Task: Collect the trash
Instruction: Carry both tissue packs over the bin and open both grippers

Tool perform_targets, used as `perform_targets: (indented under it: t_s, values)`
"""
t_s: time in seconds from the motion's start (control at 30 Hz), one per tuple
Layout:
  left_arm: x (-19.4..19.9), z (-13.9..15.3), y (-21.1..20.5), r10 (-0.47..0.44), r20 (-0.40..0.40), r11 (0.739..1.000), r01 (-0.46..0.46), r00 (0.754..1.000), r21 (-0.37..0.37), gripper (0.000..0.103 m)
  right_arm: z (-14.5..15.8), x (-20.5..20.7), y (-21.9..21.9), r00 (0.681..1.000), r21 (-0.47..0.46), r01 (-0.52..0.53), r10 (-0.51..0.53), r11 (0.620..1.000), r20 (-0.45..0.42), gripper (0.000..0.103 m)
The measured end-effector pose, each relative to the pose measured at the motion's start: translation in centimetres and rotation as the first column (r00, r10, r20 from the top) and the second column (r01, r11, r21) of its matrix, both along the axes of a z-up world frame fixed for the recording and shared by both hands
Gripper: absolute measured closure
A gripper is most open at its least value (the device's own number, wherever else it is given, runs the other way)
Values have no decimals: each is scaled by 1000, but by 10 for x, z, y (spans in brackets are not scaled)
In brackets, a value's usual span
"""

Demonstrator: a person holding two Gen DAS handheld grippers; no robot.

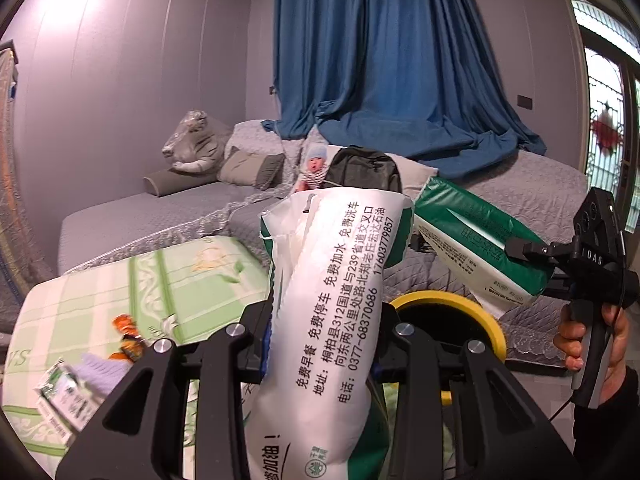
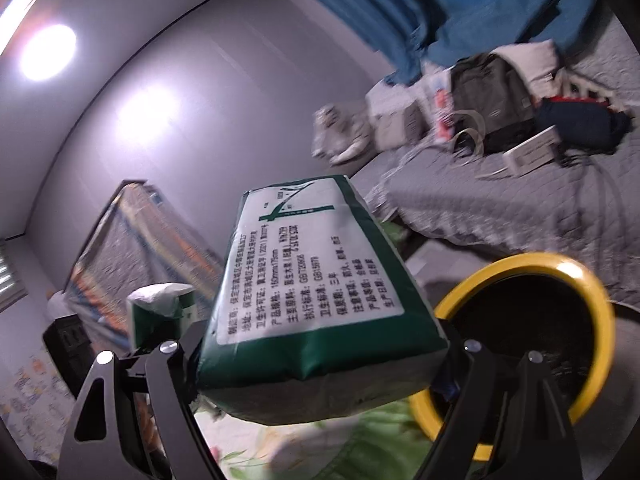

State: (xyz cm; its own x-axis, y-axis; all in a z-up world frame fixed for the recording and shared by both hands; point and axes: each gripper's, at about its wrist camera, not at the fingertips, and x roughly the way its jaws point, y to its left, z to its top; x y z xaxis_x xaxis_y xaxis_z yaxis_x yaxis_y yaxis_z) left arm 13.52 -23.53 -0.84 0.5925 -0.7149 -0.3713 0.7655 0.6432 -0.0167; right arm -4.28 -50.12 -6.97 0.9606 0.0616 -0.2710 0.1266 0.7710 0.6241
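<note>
While a grey quilted sofa (image 1: pixel 532 184) fills the back of the room beneath a long blue curtain (image 1: pixel 384 52), the nearer ground is taken by a table under a green-and-white checked cloth (image 1: pixel 120 292), whose far edge runs close to the sofa's front. Just past the table's far right corner stands a bin with a yellow rim (image 1: pixel 494 320) and a dark inside, its mouth open upward; the right wrist view shows the same bin (image 2: pixel 600 308) low at the right.

The right gripper (image 2: pixel 320 356) points a little below level, tilted in the person's hand (image 1: pixel 592 336), which wraps the handle with the fingers curled around the trigger. Its jaws stand wide and press on the two sides of a full green-and-white tissue pack (image 2: pixel 316 280), held in the air beside and above the bin's rim; from the left wrist view this pack (image 1: pixel 476 240) slants down toward the right.

The left gripper (image 1: pixel 320 344) also aims slightly downward, its jaws drawn narrow and pinching a slack white tissue pack printed with black Chinese text (image 1: pixel 336 292), which sticks up and forward over the table's far edge, left of the bin.

On the table's near left corner lie a small green-and-white packet (image 1: pixel 64 392), a pale lilac knitted piece (image 1: pixel 100 372) and an orange wrapper (image 1: pixel 128 340), close together.
</note>
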Motion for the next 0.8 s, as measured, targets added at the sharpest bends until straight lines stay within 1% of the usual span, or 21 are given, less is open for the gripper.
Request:
perform_targets:
  t_s: [0.13, 0.2, 0.3, 0.37, 0.5, 0.53, 0.7, 0.8]
  values:
    - [6, -3, -32, -46, -17, 999, 46, 999, -14, 70, -8, -13, -17, 995, -16, 93, -93, 996, -18, 24]
    - [8, -8, -50, -73, -31, 997, 72, 997, -20, 70, -16, -18, -25, 987, -25, 152, -153, 988, -39, 24]
    - [10, -19, -71, -101, -42, 995, 101, 994, -18, 70, -28, -22, -36, 967, -43, 237, -240, 971, -87, 24]
    - [11, -27, -85, -121, -52, 993, 120, 991, -9, 70, -38, -22, -43, 943, -67, 299, -305, 952, -135, 24]
    - [11, -43, -115, -170, -91, 985, 171, 981, 0, 70, -59, -23, -61, 928, -41, 326, -328, 944, -176, 24]
    - [11, -47, -122, -178, -99, 984, 179, 979, 3, 70, -65, -23, -64, 920, -46, 339, -342, 940, -193, 24]
    - [11, -64, -154, -193, -122, 980, 198, 974, 24, 70, -89, -18, -73, 894, -37, 374, -371, 927, -250, 24]
    - [13, -75, -172, -199, -149, 978, 205, 969, 29, 70, -103, -12, -85, 880, -10, 391, -377, 920, -290, 24]
